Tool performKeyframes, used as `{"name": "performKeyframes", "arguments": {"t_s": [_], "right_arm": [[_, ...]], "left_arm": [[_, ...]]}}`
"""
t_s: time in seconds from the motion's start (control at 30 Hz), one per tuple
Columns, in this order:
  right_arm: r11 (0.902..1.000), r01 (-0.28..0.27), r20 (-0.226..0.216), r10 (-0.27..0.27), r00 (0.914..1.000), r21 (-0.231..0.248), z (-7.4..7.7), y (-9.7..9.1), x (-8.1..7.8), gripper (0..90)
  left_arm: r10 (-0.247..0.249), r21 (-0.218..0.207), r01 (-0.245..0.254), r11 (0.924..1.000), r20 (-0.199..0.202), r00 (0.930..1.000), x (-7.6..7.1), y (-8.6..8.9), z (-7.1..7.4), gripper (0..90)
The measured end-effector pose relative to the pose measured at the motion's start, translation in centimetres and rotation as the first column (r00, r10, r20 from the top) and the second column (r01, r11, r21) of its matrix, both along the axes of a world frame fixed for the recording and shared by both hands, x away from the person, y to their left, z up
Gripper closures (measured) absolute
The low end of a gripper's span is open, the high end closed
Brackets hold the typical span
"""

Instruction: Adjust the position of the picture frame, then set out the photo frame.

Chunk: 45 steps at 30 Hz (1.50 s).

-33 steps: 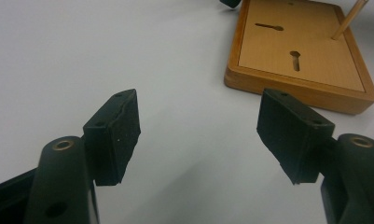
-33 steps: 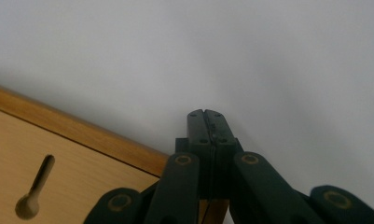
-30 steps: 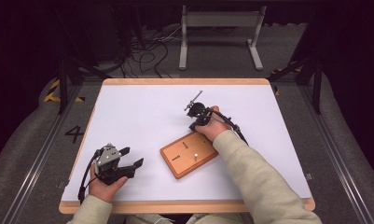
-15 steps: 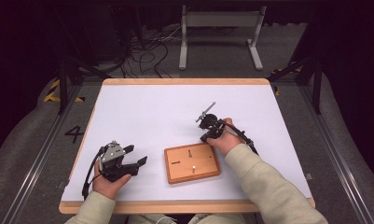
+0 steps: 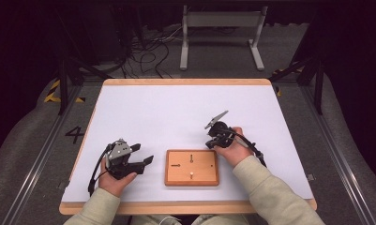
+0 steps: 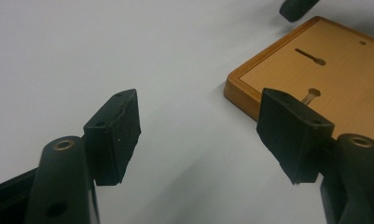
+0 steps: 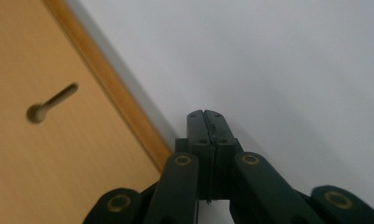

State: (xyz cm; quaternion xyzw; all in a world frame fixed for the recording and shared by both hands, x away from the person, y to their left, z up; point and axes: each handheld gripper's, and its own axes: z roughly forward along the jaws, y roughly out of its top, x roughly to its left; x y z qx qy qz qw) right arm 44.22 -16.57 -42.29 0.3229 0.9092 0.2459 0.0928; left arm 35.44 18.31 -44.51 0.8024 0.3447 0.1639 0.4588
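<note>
Flat rectangular wooden slotted board [image 5: 191,167] lies near desk's [image 5: 176,112] front edge, ungrasped; left tongs [image 5: 146,159] apart, right tongs [image 7: 207,122] together beside it.

Left gripper [image 5: 141,154] low, jaws spread wide, right gripper [image 5: 213,138] jaws pressed together, empty

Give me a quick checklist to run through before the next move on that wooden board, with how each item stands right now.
1. Wooden board lies flat on the table, between the hands: ok.
2. Left gripper open, nothing between its pads: ok.
3. Right gripper shut, pads together with nothing between them, beside the board's edge: ok for pushing, not ok for grasping.
4. Small peg in the board's near hole, standing upright: ok.
5. The two slots free of parts: cannot tell.
</note>
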Motion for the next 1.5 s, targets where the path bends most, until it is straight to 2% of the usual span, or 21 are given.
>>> {"name": "performKeyframes", "arguments": {"t_s": [0.07, 0.1, 0.13, 0.17, 0.23, 0.33, 0.4, 0.53, 0.6, 0.7, 0.73, 0.8, 0.93, 1.07, 1.13, 1.23, 1.3, 1.37, 1.5], "right_arm": [[0.9990, 0.020, 0.092, -0.023, 0.9955, 0.039, 0.8, -0.7, -0.5, 82.8], [0.9951, 0.026, 0.130, -0.039, 0.9908, 0.095, 1.5, -1.6, -0.9, 81.6], [0.9951, 0.026, 0.130, -0.039, 0.9908, 0.095, 1.5, -1.6, -0.9, 81.6], [0.9932, 0.020, 0.144, -0.036, 0.9890, 0.115, 1.7, -2.0, -1.1, 80.2], [0.9848, 0.004, 0.175, -0.035, 0.9839, 0.173, 2.2, -3.2, -1.8, 76.8], [0.9727, -0.017, 0.194, -0.029, 0.9805, 0.231, 2.5, -4.5, -2.6, 72.4], [0.9686, -0.013, 0.210, -0.041, 0.9768, 0.248, 2.7, -5.2, -3.1, 70.4], [0.9532, -0.017, 0.237, -0.058, 0.9697, 0.302, 3.0, -6.8, -4.1, 67.3], [0.9507, -0.017, 0.240, -0.061, 0.9689, 0.310, 3.2, -7.3, -4.3, 65.5], [0.9454, -0.002, 0.247, -0.084, 0.9655, 0.326, 3.5, -8.0, -4.6, 65.2], [0.9453, 0.000, 0.246, -0.085, 0.9655, 0.326, 3.5, -8.2, -4.7, 65.1], [0.9459, 0.005, 0.244, -0.088, 0.9657, 0.324, 3.5, -8.3, -4.8, 64.3], [0.9443, 0.011, 0.239, -0.094, 0.9663, 0.329, 3.3, -8.7, -5.1, 63.6], [0.9412, 0.023, 0.239, -0.109, 0.9649, 0.337, 3.3, -9.3, -5.4, 63.4], [0.9411, 0.028, 0.238, -0.114, 0.9645, 0.337, 3.3, -9.4, -5.4, 63.4], [0.9408, 0.047, 0.237, -0.133, 0.9624, 0.336, 3.1, -9.8, -5.6, 63.4], [0.9386, 0.057, 0.231, -0.143, 0.9624, 0.340, 2.9, -10.1, -5.7, 63.4], [0.9371, 0.062, 0.229, -0.148, 0.9621, 0.344, 2.8, -10.3, -5.7, 63.4], [0.9347, 0.070, 0.224, -0.155, 0.9623, 0.349, 2.7, -10.5, -5.8, 63.3]], "left_arm": [[-0.014, -0.015, 0.014, 0.9998, -0.003, 0.9999, 0.1, -0.1, 0.1, 30.8], [-0.019, -0.017, 0.019, 0.9997, 0.000, 0.9998, 0.2, -0.2, 0.4, 30.7], [-0.019, -0.017, 0.019, 0.9997, 0.000, 0.9998, 0.2, -0.2, 0.4, 30.7], [-0.029, -0.019, 0.029, 0.9994, 0.005, 0.9996, 0.2, -0.3, 0.6, 30.7], [-0.039, -0.023, 0.039, 0.9990, 0.017, 0.9991, 0.1, -0.4, 1.0, 30.7], [-0.051, -0.022, 0.052, 0.9984, 0.030, 0.9983, -0.2, -0.7, 1.5, 30.5], [-0.063, -0.018, 0.064, 0.9978, 0.036, 0.9974, -0.2, -0.9, 1.6, 30.5], [-0.087, -0.012, 0.088, 0.9961, 0.047, 0.9951, -0.5, -1.6, 2.0, 29.9], [-0.109, -0.008, 0.110, 0.9939, 0.056, 0.9924, -0.7, -2.0, 2.3, 29.7], [-0.141, -0.017, 0.142, 0.9897, 0.045, 0.9890, -1.0, -2.6, 2.5, 29.6], [-0.161, -0.025, 0.162, 0.9865, 0.036, 0.9863, -1.1, -2.9, 2.7, 29.6], [-0.188, -0.038, 0.190, 0.9811, 0.042, 0.9812, -1.2, -3.4, 2.9, 28.8], [-0.224, -0.060, 0.226, 0.9723, 0.045, 0.9737, -1.4, -4.4, 3.2, 28.9], [-0.261, -0.047, 0.263, 0.9636, 0.052, 0.9640, -1.7, -5.9, 3.3, 30.9], [-0.266, -0.042, 0.268, 0.9624, 0.051, 0.9626, -1.8, -6.3, 3.2, 32.1], [-0.294, -0.028, 0.295, 0.9551, 0.041, 0.9550, -1.8, -7.3, 3.0, 34.5], [-0.337, -0.025, 0.337, 0.9411, 0.023, 0.9413, -1.9, -8.0, 2.8, 36.5], [-0.380, -0.020, 0.380, 0.9246, 0.009, 0.9248, -2.0, -8.8, 2.5, 39.1], [-0.448, -0.007, 0.448, 0.8940, -0.005, 0.8940, -2.1, -10.3, 1.8, 42.1]]}}
